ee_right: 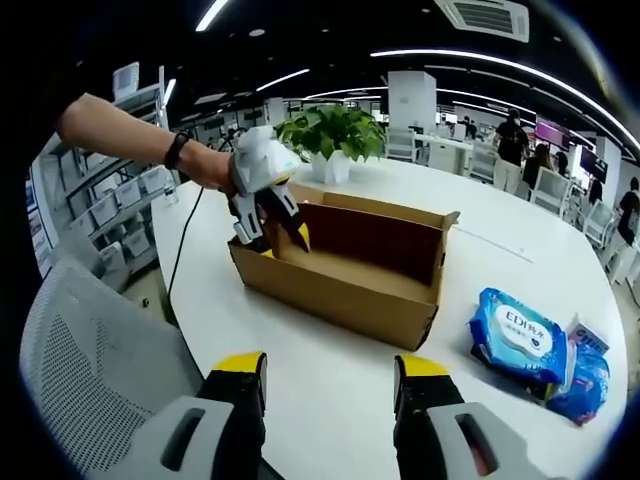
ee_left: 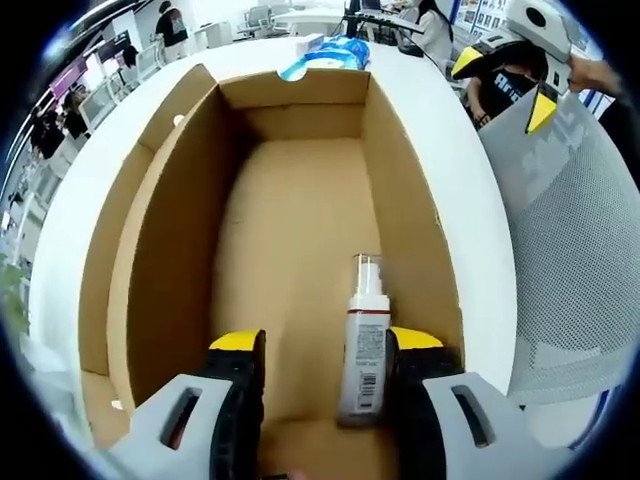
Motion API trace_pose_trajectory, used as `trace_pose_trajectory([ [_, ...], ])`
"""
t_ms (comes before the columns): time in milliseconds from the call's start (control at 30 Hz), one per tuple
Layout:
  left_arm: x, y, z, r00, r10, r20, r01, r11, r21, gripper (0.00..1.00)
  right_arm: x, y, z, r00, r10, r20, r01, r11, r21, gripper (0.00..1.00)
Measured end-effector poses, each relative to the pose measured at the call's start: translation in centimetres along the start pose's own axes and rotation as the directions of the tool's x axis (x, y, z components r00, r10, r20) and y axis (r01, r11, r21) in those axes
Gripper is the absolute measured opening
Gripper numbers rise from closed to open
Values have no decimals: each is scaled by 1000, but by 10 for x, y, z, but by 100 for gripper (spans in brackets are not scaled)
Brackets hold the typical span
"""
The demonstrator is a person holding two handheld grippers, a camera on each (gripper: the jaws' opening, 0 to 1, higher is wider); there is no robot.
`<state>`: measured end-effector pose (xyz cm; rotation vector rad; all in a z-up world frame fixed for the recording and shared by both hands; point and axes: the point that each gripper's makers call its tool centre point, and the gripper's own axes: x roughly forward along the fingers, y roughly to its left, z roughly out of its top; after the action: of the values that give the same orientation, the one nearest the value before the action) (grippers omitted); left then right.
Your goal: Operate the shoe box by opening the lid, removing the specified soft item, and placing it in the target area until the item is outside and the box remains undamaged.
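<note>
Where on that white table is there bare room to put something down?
Bare table lies between the cardboard box and the right gripper, and behind the box toward the plant. It is crowded beside the blue wipe packs.

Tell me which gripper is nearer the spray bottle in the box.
Left. The left gripper is down inside the box, its fingers either side of the spray bottle. The right gripper hovers over the table, outside the box.
</note>
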<state>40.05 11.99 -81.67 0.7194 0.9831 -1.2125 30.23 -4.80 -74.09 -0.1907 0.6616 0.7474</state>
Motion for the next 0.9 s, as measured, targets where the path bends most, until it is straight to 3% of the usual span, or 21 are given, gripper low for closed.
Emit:
trace_pose_trajectory([
  [133,-3,10,1,999,37,9,-37,999,-4,43,0,0,0,1000,0,0,0,1000,3,49],
  [267,-3,2,2,1000,4,21,-4,1000,-13,46,0,0,-1,1000,1,0,-1,1000,4,49],
  [467,8,-6,-6,999,1,-36,1,998,62,45,2,2,-1,1000,7,-1,-7,1000,3,49],
  [600,12,-6,-3,999,3,-34,-1,997,73,35,3,4,-1,1000,9,-2,-9,1000,5,48],
  [667,14,-11,-3,999,-13,-33,16,996,88,22,3,4,-1,1000,11,-4,-11,1000,5,49],
  [700,18,-13,1,1000,-2,-14,4,987,158,20,2,5,-2,1000,13,-4,-13,1000,4,49],
  [767,18,-22,-5,999,-25,-47,32,988,148,19,2,6,-2,1000,18,-5,-18,1000,1,49],
  [900,15,-19,-5,1000,-7,-30,11,992,129,19,0,6,-4,1000,23,-9,-23,1000,0,49],
])
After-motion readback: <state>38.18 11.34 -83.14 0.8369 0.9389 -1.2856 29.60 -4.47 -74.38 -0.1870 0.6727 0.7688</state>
